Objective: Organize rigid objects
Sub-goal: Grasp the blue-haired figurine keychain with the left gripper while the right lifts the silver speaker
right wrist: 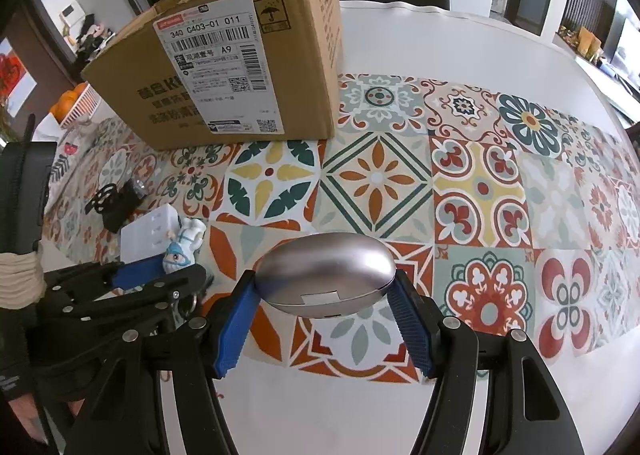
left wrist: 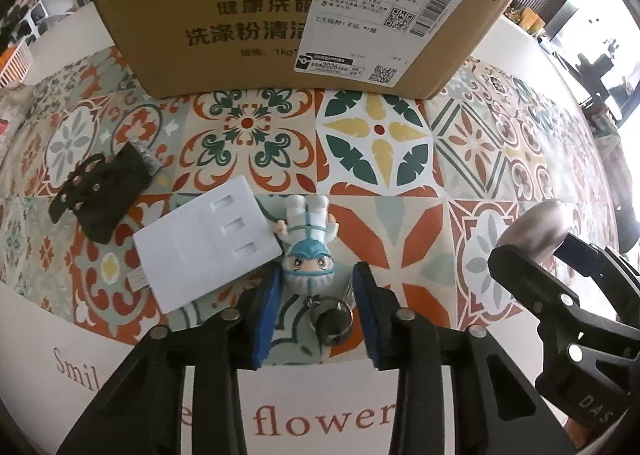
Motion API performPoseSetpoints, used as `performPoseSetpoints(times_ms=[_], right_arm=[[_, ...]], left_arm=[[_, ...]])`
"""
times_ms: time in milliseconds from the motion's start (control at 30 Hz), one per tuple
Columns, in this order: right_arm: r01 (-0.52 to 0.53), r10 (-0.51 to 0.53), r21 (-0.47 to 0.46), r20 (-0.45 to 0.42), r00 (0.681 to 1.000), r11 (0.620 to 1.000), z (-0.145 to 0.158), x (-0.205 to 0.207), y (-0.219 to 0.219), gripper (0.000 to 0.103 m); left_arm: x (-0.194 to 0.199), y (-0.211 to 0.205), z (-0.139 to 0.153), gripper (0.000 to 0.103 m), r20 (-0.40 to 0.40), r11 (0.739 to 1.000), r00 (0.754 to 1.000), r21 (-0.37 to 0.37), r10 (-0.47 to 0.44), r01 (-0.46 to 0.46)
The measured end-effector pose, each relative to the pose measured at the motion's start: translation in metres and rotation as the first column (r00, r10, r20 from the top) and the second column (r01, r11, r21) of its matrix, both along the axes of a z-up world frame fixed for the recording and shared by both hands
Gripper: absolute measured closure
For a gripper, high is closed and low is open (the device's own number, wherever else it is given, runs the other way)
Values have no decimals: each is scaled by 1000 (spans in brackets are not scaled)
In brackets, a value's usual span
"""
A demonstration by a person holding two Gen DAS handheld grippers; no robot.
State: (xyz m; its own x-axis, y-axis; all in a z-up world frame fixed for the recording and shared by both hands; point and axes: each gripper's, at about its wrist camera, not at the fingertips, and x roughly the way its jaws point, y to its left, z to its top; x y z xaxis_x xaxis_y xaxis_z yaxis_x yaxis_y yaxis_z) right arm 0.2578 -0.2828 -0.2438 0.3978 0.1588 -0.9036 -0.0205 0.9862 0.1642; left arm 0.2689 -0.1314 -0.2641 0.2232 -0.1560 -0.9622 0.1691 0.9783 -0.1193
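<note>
Right wrist: silver case [right wrist: 325, 275] clamped between right gripper [right wrist: 325, 295] fingers.

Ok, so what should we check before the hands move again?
1. Right gripper shut on silver case: ok.
2. Case lifted off the table: cannot tell.
3. Left gripper open around the doll: ok.
4. White tray touches the doll, may get nudged: not ok.
5. Box top open for dropping things in: cannot tell.
</note>
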Motion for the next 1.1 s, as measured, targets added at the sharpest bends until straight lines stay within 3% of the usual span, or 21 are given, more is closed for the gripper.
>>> performPoseSetpoints(times_ms=[100,400,733,1100], right_arm=[[-2,2,2,-5,1000,1000,-2,3,-1,37],[-12,12,14,-23,1000,1000,-6,3,2,37],[0,0,32,7,1000,999,15,-8,3,37],[5,-8,34,100,995,999,63,-32,18,37]], left_arm=[[4,-4,-3,75,0,1000,1000,-2,1,-1],[8,-6,-3,76,25,1000,1000,-2,-17,17],[-11,5,35,76,127,1000,992,-13,-8,9],[-34,24,89,76,227,999,974,-44,-9,19]])
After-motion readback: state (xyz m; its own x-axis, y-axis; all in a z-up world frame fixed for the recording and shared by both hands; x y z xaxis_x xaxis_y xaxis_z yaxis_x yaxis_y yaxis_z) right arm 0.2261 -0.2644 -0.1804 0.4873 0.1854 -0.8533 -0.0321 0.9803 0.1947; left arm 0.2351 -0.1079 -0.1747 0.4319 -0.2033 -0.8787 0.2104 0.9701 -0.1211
